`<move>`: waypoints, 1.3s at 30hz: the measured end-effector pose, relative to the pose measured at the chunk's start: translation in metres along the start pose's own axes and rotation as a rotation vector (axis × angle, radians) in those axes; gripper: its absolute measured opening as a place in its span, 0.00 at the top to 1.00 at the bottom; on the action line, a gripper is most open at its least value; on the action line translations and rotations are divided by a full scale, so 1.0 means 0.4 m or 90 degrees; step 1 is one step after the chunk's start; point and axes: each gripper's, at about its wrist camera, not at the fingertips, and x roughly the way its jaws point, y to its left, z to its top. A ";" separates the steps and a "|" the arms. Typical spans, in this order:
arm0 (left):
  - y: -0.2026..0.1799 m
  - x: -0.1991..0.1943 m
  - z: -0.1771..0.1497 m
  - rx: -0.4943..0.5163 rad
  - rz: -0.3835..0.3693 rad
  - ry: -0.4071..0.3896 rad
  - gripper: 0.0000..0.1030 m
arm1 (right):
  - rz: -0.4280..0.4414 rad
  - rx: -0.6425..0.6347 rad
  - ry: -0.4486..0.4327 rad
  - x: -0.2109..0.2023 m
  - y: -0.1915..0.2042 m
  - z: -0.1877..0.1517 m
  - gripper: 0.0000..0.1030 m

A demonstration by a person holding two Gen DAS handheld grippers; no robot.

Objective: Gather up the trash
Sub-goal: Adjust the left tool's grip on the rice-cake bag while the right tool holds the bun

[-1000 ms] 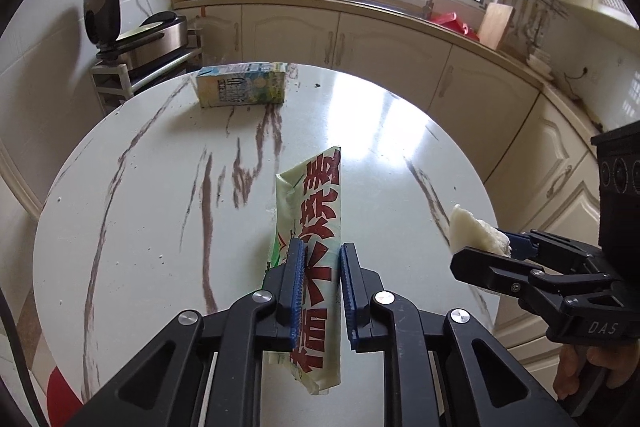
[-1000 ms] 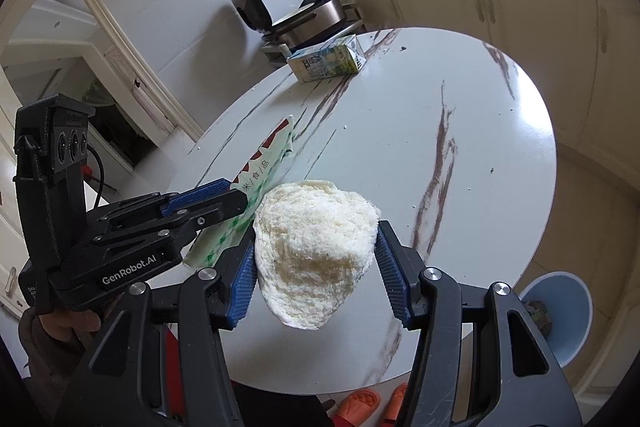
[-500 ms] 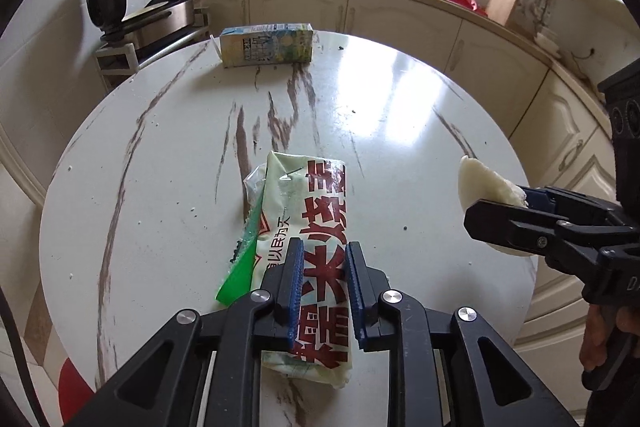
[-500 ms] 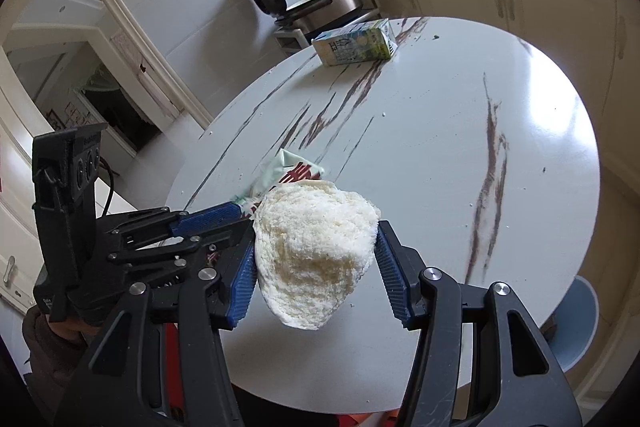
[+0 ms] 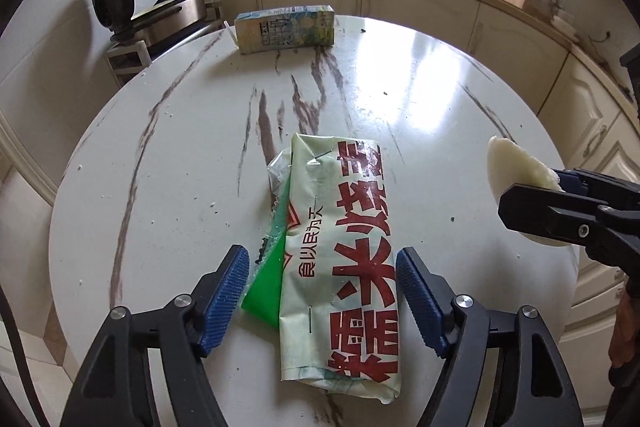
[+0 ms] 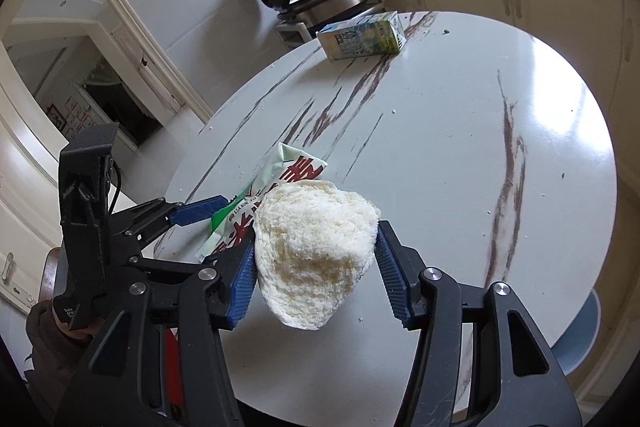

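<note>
A pale green food wrapper [image 5: 340,251] with red characters lies flat on the round marble table [image 5: 160,167]. My left gripper [image 5: 322,295] straddles its near end with the jaws opening, pads clear of the wrapper on both sides. The wrapper [image 6: 276,179] also shows in the right wrist view, partly hidden. My right gripper [image 6: 316,259] is shut on a white bread piece [image 6: 316,251], held above the table's near edge. That bread piece [image 5: 516,179] and right gripper [image 5: 560,211] appear at the right of the left wrist view. A drink carton [image 5: 285,29] lies at the table's far side.
A blue bin [image 6: 580,335] stands on the floor beyond the table's right edge. Cream cabinets [image 5: 420,3] curve behind the table. A rack with a black appliance [image 5: 160,15] stands far left. Red slippers show below the table's near edge.
My left gripper lowered the wrapper from upright to flat on the table, then opened its jaws and let it go. The right gripper kept its grip on the bread.
</note>
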 end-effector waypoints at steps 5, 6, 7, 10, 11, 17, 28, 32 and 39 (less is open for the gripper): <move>-0.011 0.005 0.014 0.014 0.002 -0.010 0.43 | 0.002 0.002 0.000 0.003 -0.006 0.002 0.49; -0.016 0.003 0.013 0.023 0.006 -0.016 0.47 | 0.002 0.003 -0.001 0.004 -0.007 0.003 0.49; -0.024 -0.004 0.013 0.031 0.005 -0.026 0.50 | 0.003 0.003 -0.001 0.004 -0.008 0.003 0.49; -0.031 -0.014 0.014 0.025 -0.004 -0.038 0.57 | 0.003 0.005 -0.008 -0.003 -0.010 0.001 0.49; -0.029 -0.016 0.012 0.019 -0.009 -0.042 0.59 | 0.007 0.007 -0.005 -0.005 -0.011 0.000 0.49; -0.037 -0.027 0.021 0.018 -0.021 -0.048 0.81 | 0.010 0.015 -0.010 -0.026 -0.021 -0.007 0.49; 0.011 -0.082 0.023 -0.029 -0.092 -0.062 0.91 | 0.000 0.005 -0.009 -0.032 -0.008 0.000 0.49; 0.029 -0.075 0.008 -0.026 -0.079 -0.044 1.00 | 0.000 0.002 -0.005 -0.014 0.007 0.002 0.49; 0.011 -0.102 -0.031 0.025 0.034 -0.077 0.06 | -0.004 -0.009 0.008 0.003 0.008 0.001 0.49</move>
